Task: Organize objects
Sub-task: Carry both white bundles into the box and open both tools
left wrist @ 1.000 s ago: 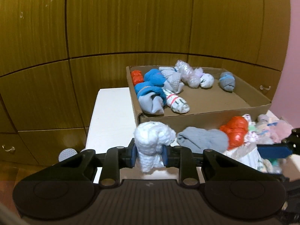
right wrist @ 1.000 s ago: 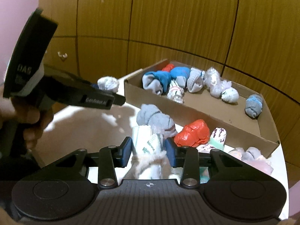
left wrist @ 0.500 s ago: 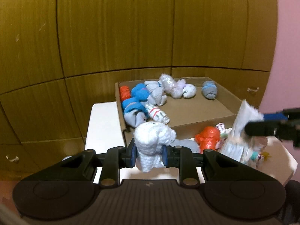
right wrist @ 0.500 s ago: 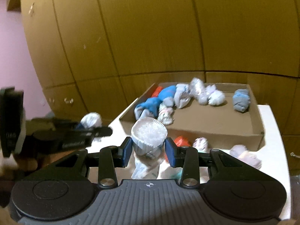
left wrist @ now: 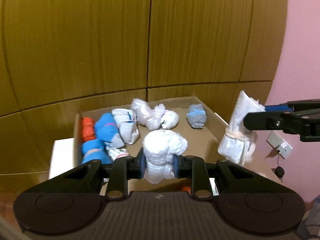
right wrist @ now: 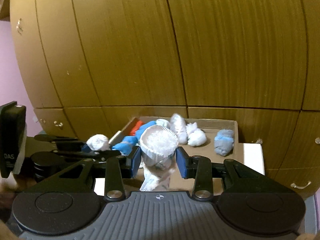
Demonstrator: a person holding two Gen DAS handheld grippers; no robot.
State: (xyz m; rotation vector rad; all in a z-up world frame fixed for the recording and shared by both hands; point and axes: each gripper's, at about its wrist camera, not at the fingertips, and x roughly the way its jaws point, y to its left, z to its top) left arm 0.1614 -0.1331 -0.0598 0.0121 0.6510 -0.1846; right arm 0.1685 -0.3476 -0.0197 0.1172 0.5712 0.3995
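My left gripper [left wrist: 159, 163] is shut on a fluffy white sock ball [left wrist: 163, 152] and holds it in the air over the near part of the cardboard box [left wrist: 202, 140]. It also shows in the right wrist view [right wrist: 98, 142]. My right gripper [right wrist: 159, 163] is shut on a white rolled sock bundle [right wrist: 159, 148], held above the box [right wrist: 230, 124]. That bundle shows at the right of the left wrist view [left wrist: 239, 128]. Several rolled socks lie in the box, blue [left wrist: 105, 128], orange [left wrist: 88, 128], white [left wrist: 170, 120] and grey-blue [left wrist: 197, 116].
Brown wooden cabinet doors [left wrist: 120, 40] stand behind the box. The box rests on a white table [left wrist: 62, 154], which also shows in the right wrist view [right wrist: 253, 156]. A pink wall with a socket [left wrist: 280, 142] is at the right.
Both grippers rose and moved forward over the box, each carrying its sock. The right gripper lifted its bundle off the pile on the table.
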